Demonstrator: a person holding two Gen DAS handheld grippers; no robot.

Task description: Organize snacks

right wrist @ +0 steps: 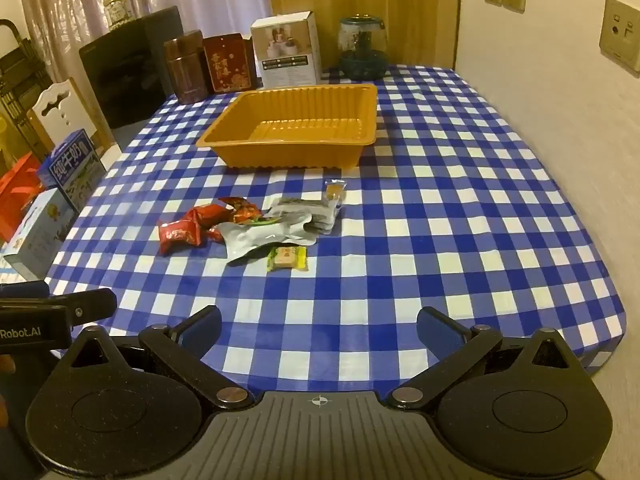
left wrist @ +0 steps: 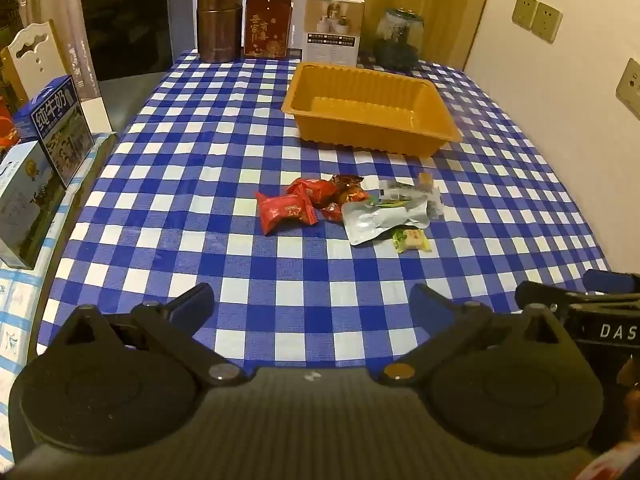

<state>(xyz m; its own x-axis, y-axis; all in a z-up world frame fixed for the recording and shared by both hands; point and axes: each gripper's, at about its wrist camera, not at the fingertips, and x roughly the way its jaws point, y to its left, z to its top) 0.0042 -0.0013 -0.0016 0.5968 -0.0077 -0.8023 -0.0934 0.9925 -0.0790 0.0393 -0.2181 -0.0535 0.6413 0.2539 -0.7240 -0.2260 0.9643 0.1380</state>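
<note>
A heap of wrapped snacks lies mid-table on the blue checked cloth: red packets (left wrist: 285, 209) (right wrist: 180, 234), a silver pouch (left wrist: 382, 218) (right wrist: 266, 237), a small green-and-yellow sweet (left wrist: 412, 240) (right wrist: 287, 258) and a clear-wrapped candy (left wrist: 427, 185) (right wrist: 335, 191). Behind them stands an empty orange plastic tray (left wrist: 436, 98) (right wrist: 218, 136). My left gripper (left wrist: 314, 300) hovers open near the table's front edge, short of the heap. My right gripper (right wrist: 318, 322) is open too, beside the left one, with nothing between its fingers.
At the table's back stand a brown canister (left wrist: 219, 22) (right wrist: 188, 66), a red box (left wrist: 267, 26) (right wrist: 229, 62), a white carton (left wrist: 333, 26) (right wrist: 287, 50) and a glass jar (left wrist: 398, 38) (right wrist: 362, 48). Milk cartons (left wrist: 60, 128) (right wrist: 74, 168) sit left. A wall runs along the right.
</note>
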